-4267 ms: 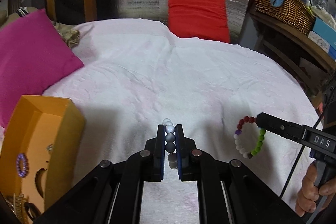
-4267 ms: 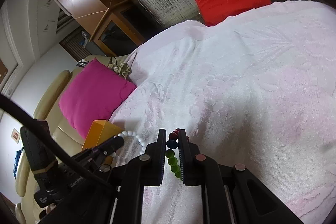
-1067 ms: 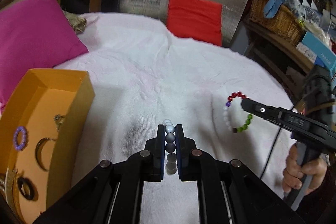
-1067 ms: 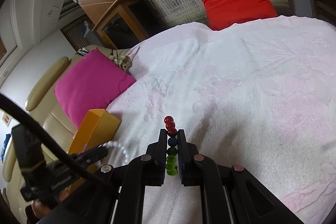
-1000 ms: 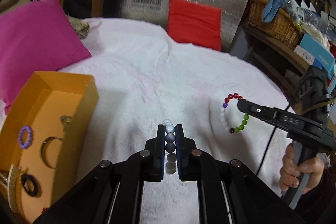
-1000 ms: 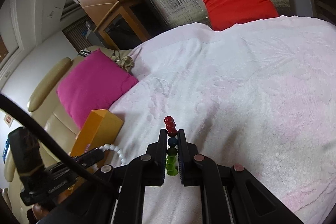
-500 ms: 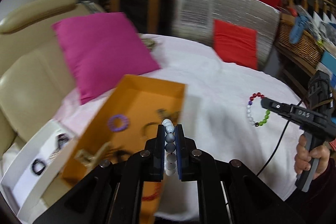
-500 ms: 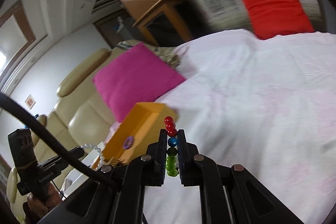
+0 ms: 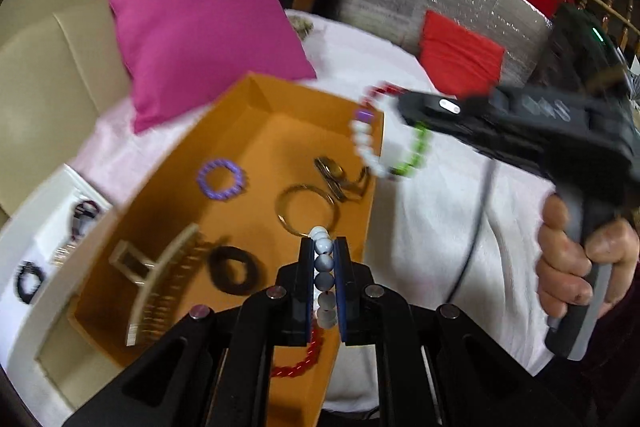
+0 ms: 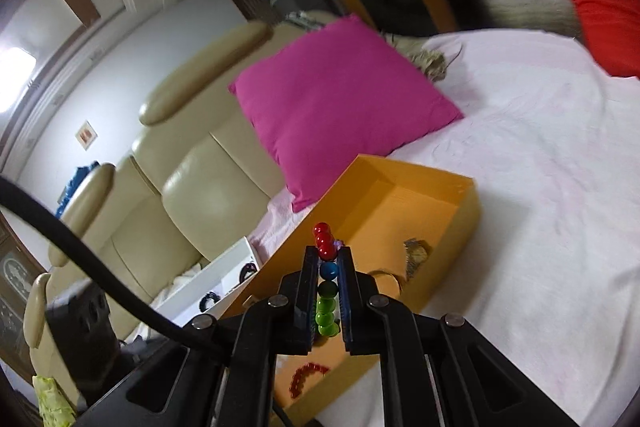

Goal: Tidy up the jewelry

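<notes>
Both grippers are clamped on beaded bracelets above an orange box (image 9: 224,131). Left gripper (image 9: 324,267) pinches a strand of pale grey-white beads (image 9: 323,261) between its blue-lined pads, the strand running up and down through the jaws with a few beads poking out past the tips; it hangs over the near right part of the box. Right gripper (image 9: 404,107), held in the person's hand (image 9: 580,259) at the right of the left wrist view, grips a multicoloured bracelet (image 9: 390,135) of red, purple, white and green beads, which dangles as a loop over the box's far right wall. From the right wrist view the same bracelet (image 10: 326,279) sits clenched between the jaws of the right gripper (image 10: 327,255), red beads sticking out ahead, blue and green ones further back.

Inside the box lie a purple beaded ring (image 9: 221,179), a thin metal bangle (image 9: 306,209), a dark band (image 9: 234,270), a comb-like clip (image 9: 160,279) and a red bead string (image 9: 298,363). A white tray (image 9: 44,235) with small dark pieces sits just left of the box. Box and tray rest on a white-pink cloth (image 9: 432,227); a magenta cushion (image 9: 192,27) lies beyond the box at far left
</notes>
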Demonstrator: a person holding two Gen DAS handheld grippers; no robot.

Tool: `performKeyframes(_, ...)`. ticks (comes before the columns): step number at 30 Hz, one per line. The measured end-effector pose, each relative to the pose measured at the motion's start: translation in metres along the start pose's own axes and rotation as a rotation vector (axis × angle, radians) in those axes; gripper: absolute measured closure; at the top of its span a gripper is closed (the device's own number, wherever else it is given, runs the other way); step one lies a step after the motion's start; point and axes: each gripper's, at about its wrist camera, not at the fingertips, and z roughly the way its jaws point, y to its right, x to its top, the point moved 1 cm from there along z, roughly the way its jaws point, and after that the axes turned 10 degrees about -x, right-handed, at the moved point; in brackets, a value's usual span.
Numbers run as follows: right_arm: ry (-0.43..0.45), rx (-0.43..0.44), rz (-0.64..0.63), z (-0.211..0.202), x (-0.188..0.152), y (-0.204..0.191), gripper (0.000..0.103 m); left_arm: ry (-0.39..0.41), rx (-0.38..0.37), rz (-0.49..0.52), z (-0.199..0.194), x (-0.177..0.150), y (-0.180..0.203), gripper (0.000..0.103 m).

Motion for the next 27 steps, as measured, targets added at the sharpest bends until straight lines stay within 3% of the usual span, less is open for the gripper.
performKeyframes(9,-0.228,-0.102,0.049,0.120,0.027,0.010,0.091,-0.120,0.000,-0.126,0.060,0.006,-0.035,0.094)
performKeyframes(10,-0.235,-0.122,0.076,0.130,0.030,0.013,0.091,-0.133,0.007,-0.136,0.063,0.007,-0.039,0.089)
performKeyframes(12,-0.243,-0.163,0.121,0.139,0.036,0.021,0.086,-0.146,0.026,-0.155,0.062,0.007,-0.043,0.069)
performKeyframes(13,-0.245,-0.187,0.146,0.142,0.038,0.026,0.072,-0.129,0.031,-0.156,0.056,0.007,-0.044,0.056)
performKeyframes(14,-0.226,-0.196,0.184,0.139,0.040,0.033,0.057,-0.114,0.038,-0.152,0.051,0.006,-0.044,0.049)
performKeyframes(16,-0.159,-0.159,0.221,0.125,0.039,0.041,0.048,-0.071,0.062,-0.125,0.034,0.004,-0.040,0.048)
performKeyframes(21,-0.066,-0.146,0.124,0.071,0.025,0.036,0.048,-0.014,0.136,-0.087,-0.007,-0.003,-0.031,0.037)
performKeyframes(27,0.007,-0.153,-0.040,-0.009,-0.006,0.012,0.048,0.050,0.256,-0.068,-0.059,-0.008,-0.022,0.036)
